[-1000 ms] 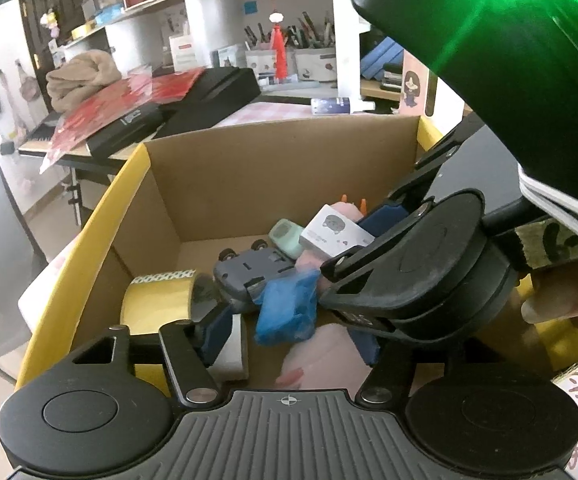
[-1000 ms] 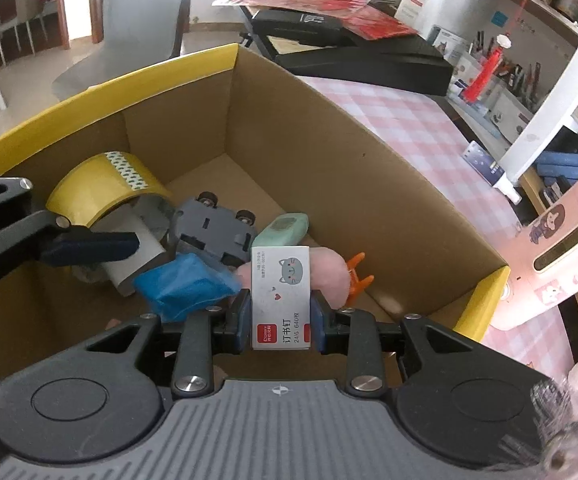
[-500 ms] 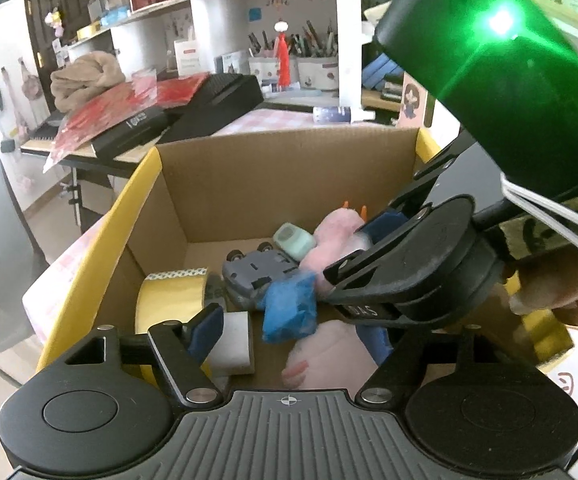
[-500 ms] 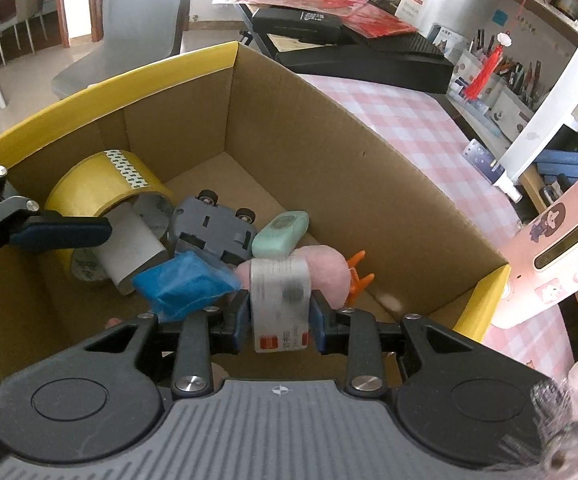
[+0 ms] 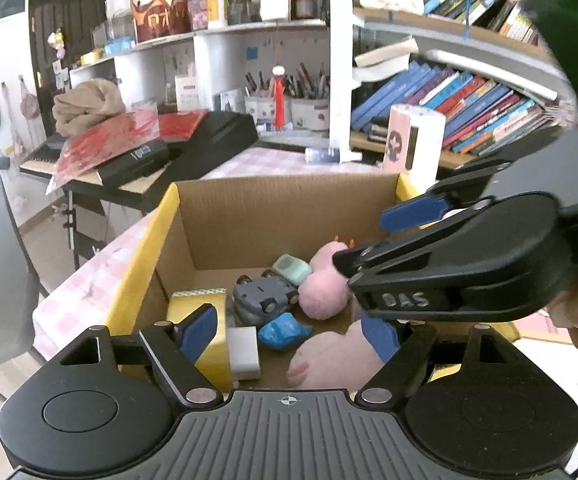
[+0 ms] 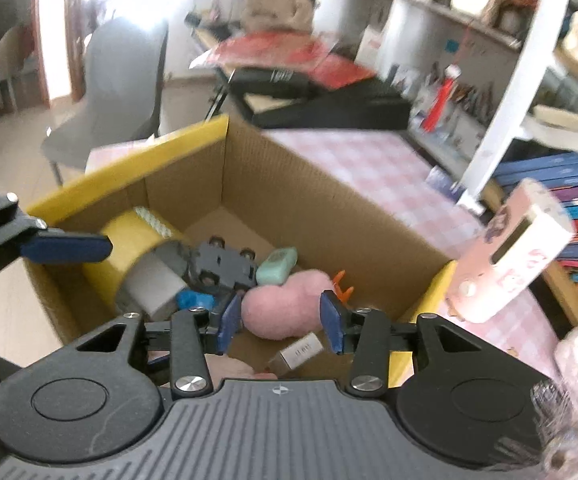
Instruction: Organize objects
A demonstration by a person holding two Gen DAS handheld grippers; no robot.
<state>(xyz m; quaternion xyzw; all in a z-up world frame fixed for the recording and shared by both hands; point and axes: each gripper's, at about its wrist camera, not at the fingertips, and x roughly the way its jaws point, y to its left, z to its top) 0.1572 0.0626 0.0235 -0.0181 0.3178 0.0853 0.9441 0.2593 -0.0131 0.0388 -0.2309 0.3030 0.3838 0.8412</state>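
Observation:
A cardboard box (image 6: 329,208) with a yellow rim holds a yellow tape roll (image 6: 137,236), a grey toy car (image 6: 221,264), a mint green case (image 6: 277,266), a blue crumpled lump (image 6: 195,300) and a pink plush (image 6: 285,308). My right gripper (image 6: 280,320) hovers over the plush, its jaws opening and gripping nothing. The small white staple box (image 6: 299,354) lies loose below them. My left gripper (image 5: 289,334) hangs above the near end of the box (image 5: 289,216), jaws opening and empty. The right gripper's body hides part of its right finger.
The box stands on a pink checked tablecloth (image 6: 369,168). A pink holder (image 6: 521,256) stands just right of it. Black cases (image 5: 177,152) lie behind, a grey chair (image 6: 121,80) is at the left, and shelves of books (image 5: 469,108) fill the right.
The right gripper's jaws parted and the staple box dropped out of them into the box. Both grippers rose and drew back. The left jaws widened.

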